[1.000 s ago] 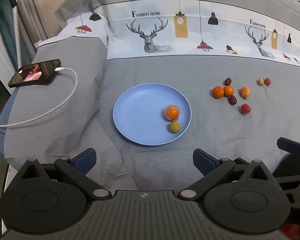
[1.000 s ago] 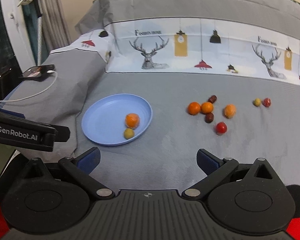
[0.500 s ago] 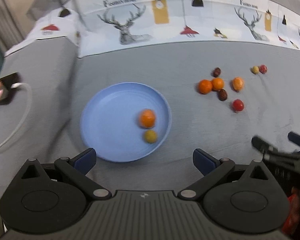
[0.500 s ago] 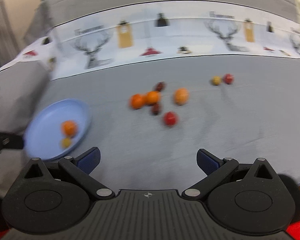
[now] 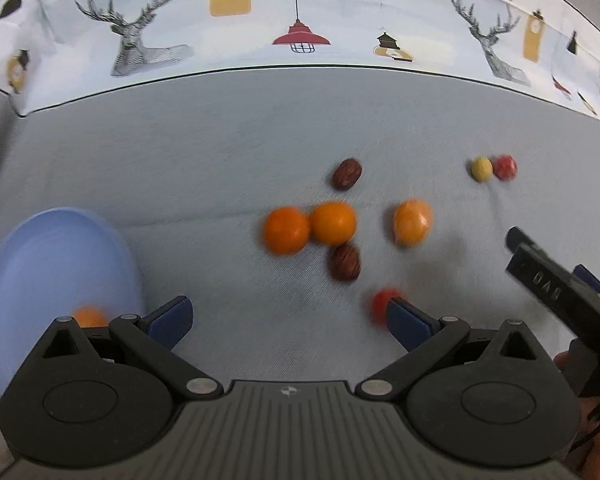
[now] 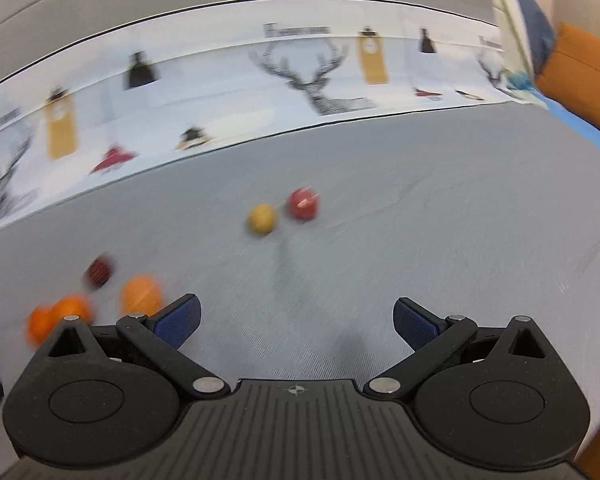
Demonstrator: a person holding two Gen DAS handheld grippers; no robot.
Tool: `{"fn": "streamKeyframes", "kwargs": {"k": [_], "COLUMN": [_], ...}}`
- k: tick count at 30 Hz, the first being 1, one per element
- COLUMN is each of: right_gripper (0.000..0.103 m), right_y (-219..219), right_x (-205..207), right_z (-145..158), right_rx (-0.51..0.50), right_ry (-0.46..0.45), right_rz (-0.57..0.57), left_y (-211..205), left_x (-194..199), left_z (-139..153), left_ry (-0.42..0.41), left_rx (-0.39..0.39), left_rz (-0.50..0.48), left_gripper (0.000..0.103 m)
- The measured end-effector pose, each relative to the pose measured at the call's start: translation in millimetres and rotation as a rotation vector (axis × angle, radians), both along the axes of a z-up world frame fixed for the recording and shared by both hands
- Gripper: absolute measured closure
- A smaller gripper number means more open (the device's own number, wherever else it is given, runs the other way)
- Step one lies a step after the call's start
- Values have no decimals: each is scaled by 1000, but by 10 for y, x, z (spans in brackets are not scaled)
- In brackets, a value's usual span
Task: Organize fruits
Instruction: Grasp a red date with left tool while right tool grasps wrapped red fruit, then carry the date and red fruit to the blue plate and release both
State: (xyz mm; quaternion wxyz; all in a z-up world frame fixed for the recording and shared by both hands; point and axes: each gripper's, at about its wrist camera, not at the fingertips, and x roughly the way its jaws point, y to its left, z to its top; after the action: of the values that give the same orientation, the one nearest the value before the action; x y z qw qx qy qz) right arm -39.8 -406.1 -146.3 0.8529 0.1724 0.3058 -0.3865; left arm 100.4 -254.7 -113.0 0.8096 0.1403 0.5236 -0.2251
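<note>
Loose fruits lie on the grey bedspread. In the left wrist view, two oranges [image 5: 286, 231] [image 5: 334, 223] touch each other, a third orange [image 5: 412, 222] lies to their right, and two dark brown fruits [image 5: 346, 174] [image 5: 345, 261] sit above and below the pair. A small red fruit [image 5: 380, 302] lies beside my left gripper's right fingertip. My left gripper [image 5: 290, 318] is open and empty. The blue plate [image 5: 40, 264] at the left holds an orange [image 5: 88, 317]. My right gripper [image 6: 296, 320] is open and empty, facing a yellow fruit [image 6: 261, 219] and a red fruit [image 6: 303, 204].
A white printed band with deer and lamps [image 5: 300, 20] runs across the far side of the bed. An orange cushion [image 6: 580, 80] sits at the far right. The other gripper [image 5: 560, 292] reaches in from the right of the left wrist view, with a hand below it.
Both grippers have moved right and closer to the bed. The plate has slid to the left edge of the left view, and the yellow and red fruits now lie ahead of the right gripper.
</note>
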Motion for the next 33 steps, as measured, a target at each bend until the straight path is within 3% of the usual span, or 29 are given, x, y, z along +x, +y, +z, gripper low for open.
{"fn": "streamKeyframes", "kwargs": {"k": [8,15,16,17,19,20,21,24,28,33], "right_gripper": [2,2,2,2,16,53,75,74,74,74], "right_y": [-721,-815,-825,-843,-860,-853,-837,-854,-905,-748], "right_x": [465,661,687,702,716,712,712,618,441,102], "right_z": [-432,-513,-520,-515,-495,-469,-438,-411,-323,13], "right_rx": [-6,-64,-76,-82,-98,-112,-133,-108,-154,-192], "right_ry": [56,42,43,44,28,26,47,25,23,-34], "right_rz": [-17,16,19,22,36,48,57,41,-83,-145], "left_y": [-394,-490,-495,-506,-522,-521,-518,-473,-293,135], "left_x": [220,353,367,372,369,348,322,284,162,5], "left_z": [-341,-503,-510,-512,-514,-495,-470,-435,-310,-22], "left_ry": [35,30,34,39,49,36,28,58,46,26], "left_rx": [55,88,81,76,73,71,62,34,34,32], "left_rz": [15,43,49,51,40,34,19,7,-18,-25], "left_gripper": [1,1,7,20,44,69,79,81,81,81]}}
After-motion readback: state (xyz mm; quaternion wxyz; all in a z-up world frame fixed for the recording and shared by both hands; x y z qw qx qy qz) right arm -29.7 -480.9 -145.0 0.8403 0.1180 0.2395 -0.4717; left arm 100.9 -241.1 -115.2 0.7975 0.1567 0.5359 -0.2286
